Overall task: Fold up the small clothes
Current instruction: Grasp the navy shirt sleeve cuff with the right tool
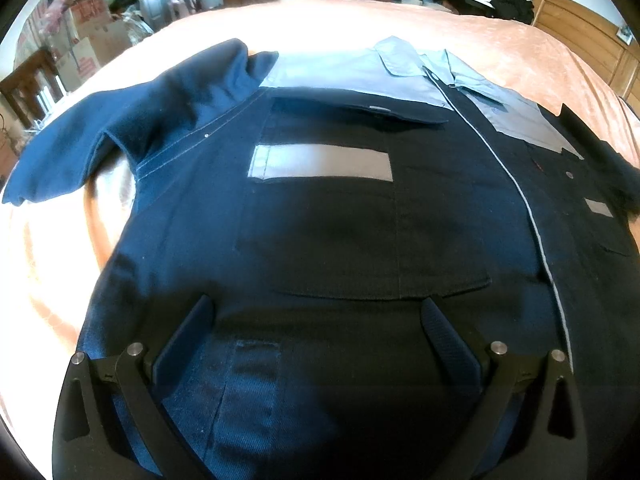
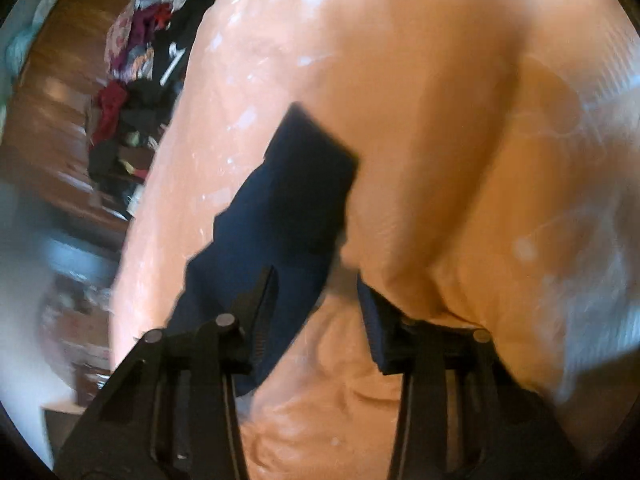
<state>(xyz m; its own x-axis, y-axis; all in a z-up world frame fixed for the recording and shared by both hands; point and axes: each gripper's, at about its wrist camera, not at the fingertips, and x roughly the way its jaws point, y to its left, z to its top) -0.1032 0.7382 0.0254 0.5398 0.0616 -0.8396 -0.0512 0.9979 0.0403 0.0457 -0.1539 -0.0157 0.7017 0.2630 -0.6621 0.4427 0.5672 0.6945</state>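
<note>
Both tongs spread; left gripper [image 1: 318,312] over navy-and-grey button-front work shirt [image 1: 340,220] on peach quilted bedspread [image 1: 520,48]; right gripper [image 2: 316,292] beside dark-blue sleeve [image 2: 288,200], holding nothing.

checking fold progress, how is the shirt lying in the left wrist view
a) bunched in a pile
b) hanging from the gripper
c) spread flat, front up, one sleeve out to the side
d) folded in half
c: the navy shirt lies spread on the peach bedspread, with its collar and chest pocket facing up and one sleeve stretched out sideways; the left gripper is open over its lower part.
</note>
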